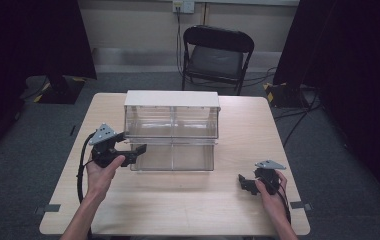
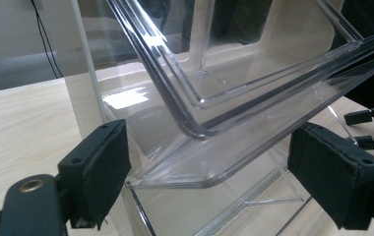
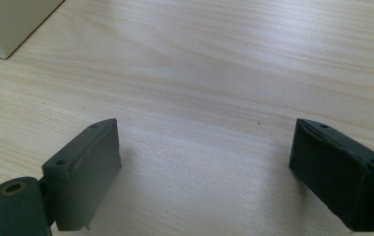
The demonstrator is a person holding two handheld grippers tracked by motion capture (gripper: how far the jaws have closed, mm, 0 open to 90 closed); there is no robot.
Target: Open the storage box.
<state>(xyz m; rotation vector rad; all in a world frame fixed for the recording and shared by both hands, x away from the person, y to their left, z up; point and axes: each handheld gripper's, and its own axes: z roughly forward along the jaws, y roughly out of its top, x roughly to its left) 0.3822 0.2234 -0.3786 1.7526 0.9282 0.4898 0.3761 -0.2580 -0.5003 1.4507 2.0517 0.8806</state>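
Open left gripper before clear drawer

Clear drawer unit mid-table, lower drawer pulled out; left gripper at its left front corner, right gripper near right edge.

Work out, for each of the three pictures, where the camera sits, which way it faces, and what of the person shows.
High view: above the person's side, facing forward and down on the table; forearms, left gripper, right gripper.
Left gripper view: on that gripper, facing the clear drawer unit; open jaws.
Right gripper view: on that gripper, facing bare tabletop; open jaws.
Shared: the high and left gripper views both show the drawer unit.
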